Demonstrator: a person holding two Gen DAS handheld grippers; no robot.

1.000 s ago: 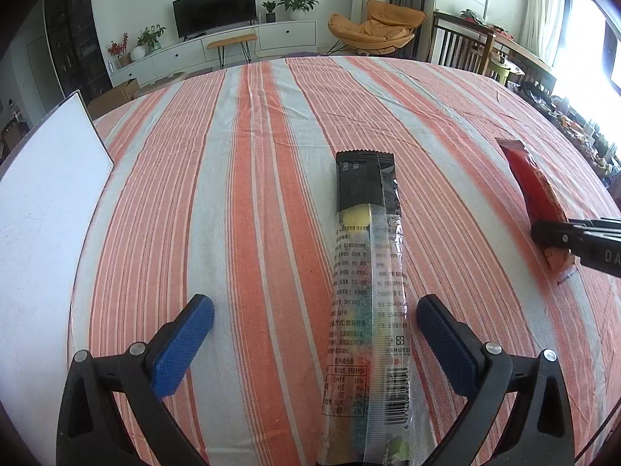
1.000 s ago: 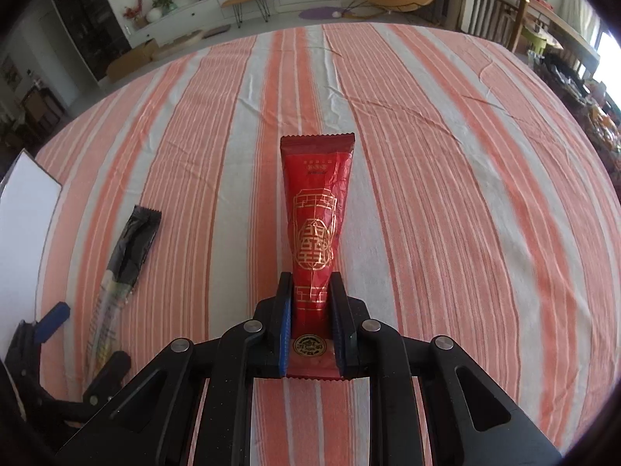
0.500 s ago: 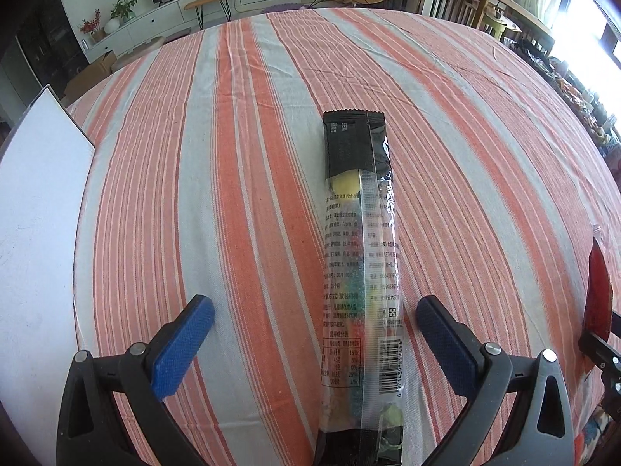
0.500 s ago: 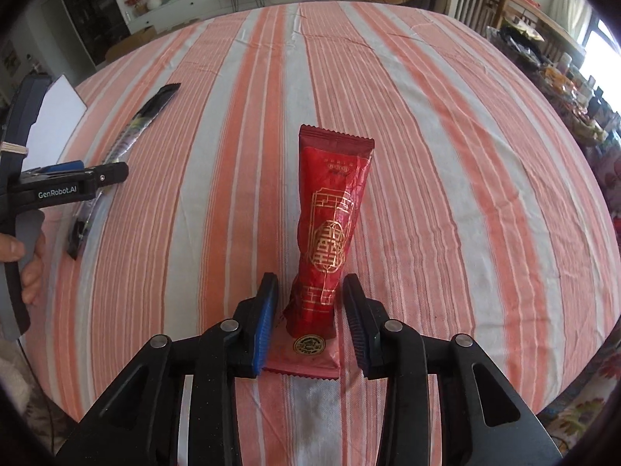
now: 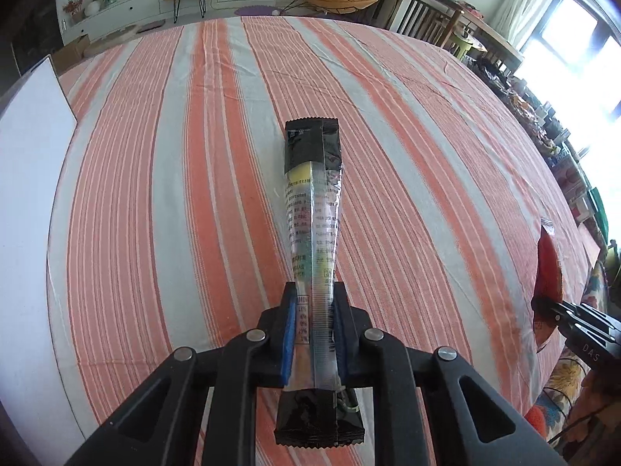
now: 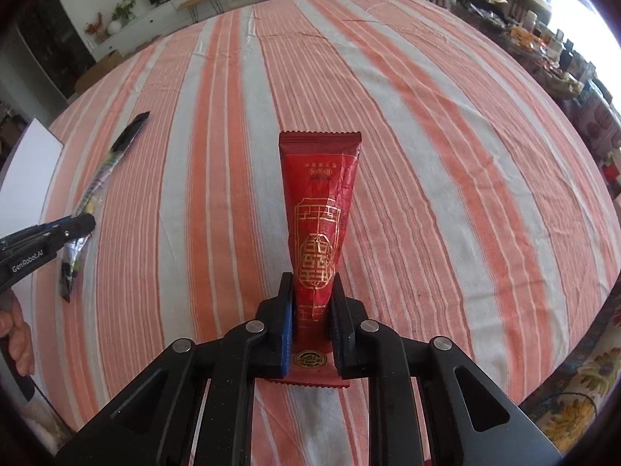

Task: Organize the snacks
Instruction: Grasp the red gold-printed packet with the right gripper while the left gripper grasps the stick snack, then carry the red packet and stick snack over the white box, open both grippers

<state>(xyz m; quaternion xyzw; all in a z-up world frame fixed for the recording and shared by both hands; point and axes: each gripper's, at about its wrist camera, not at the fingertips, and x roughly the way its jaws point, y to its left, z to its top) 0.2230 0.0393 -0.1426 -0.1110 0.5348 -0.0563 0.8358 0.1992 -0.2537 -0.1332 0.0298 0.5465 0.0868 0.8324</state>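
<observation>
The left gripper (image 5: 310, 330) is pinching the clear-and-black snack packet (image 5: 312, 202) near its lower end, while the right gripper (image 6: 310, 324) is clamping the red snack packet (image 6: 318, 209) likewise, above the striped tablecloth (image 5: 155, 194). Both grips are sitting low, so the carrying should be going slowly, keeping each packet from swinging or slipping

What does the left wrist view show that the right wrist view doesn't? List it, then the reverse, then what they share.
Only the left wrist view: the printed label on the clear-and-black snack packet, clamped in the left gripper.
Only the right wrist view: the gold design on the red snack packet, clamped in the right gripper, and part of a hand.
Both: the striped tablecloth, the white board, both packets, both grippers.
</observation>
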